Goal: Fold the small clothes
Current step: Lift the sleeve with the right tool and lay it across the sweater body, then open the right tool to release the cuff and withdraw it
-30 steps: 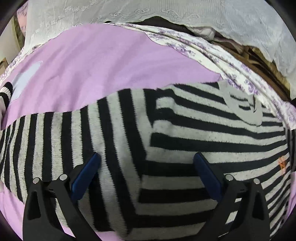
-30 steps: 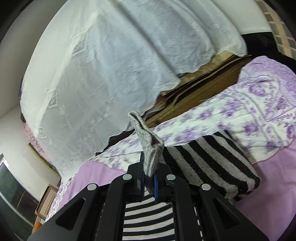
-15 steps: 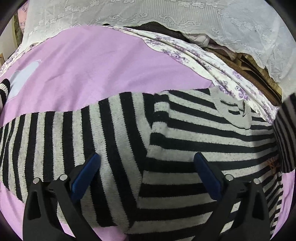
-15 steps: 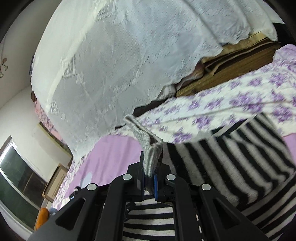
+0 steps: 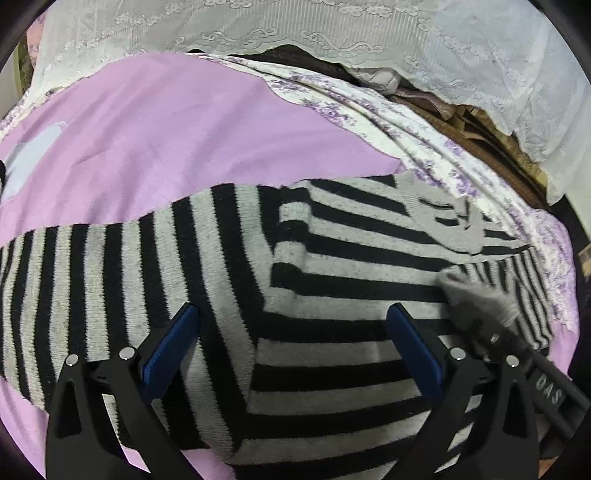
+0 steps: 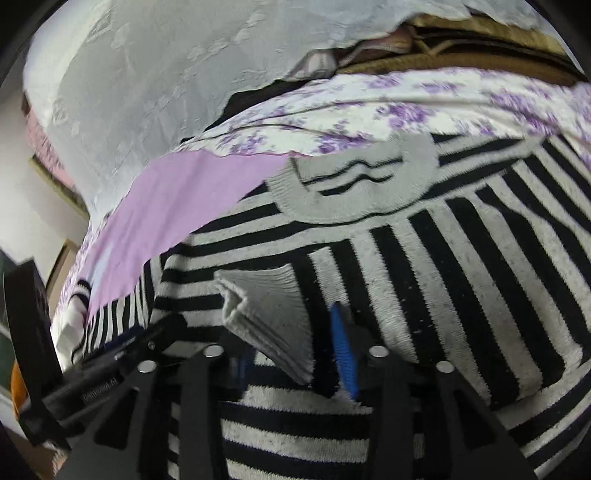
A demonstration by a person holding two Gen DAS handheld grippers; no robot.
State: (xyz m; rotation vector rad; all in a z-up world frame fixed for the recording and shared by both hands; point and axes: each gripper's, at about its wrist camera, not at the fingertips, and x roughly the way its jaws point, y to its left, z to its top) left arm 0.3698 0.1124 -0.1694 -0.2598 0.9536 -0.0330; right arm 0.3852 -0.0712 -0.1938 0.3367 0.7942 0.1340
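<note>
I'm working over a bed spread with a plain lilac sheet (image 5: 177,140); along its far edge runs a white cloth with purple flowers (image 5: 388,122), and behind that hangs a white lace curtain (image 5: 332,33) over brown bedding. The striped sweater (image 5: 221,266) lies flat across the near part of the sheet, its grey collar (image 6: 354,184) toward the far edge. My left gripper (image 5: 291,347) hovers over the sweater's middle, jaws wide apart and empty. My right gripper (image 6: 291,350) is at the sweater's right side; its jaws are opening, with the grey cuff (image 6: 266,314) of the folded-in sleeve between them, no longer pinched. Pale walls show at the room's left.
</note>
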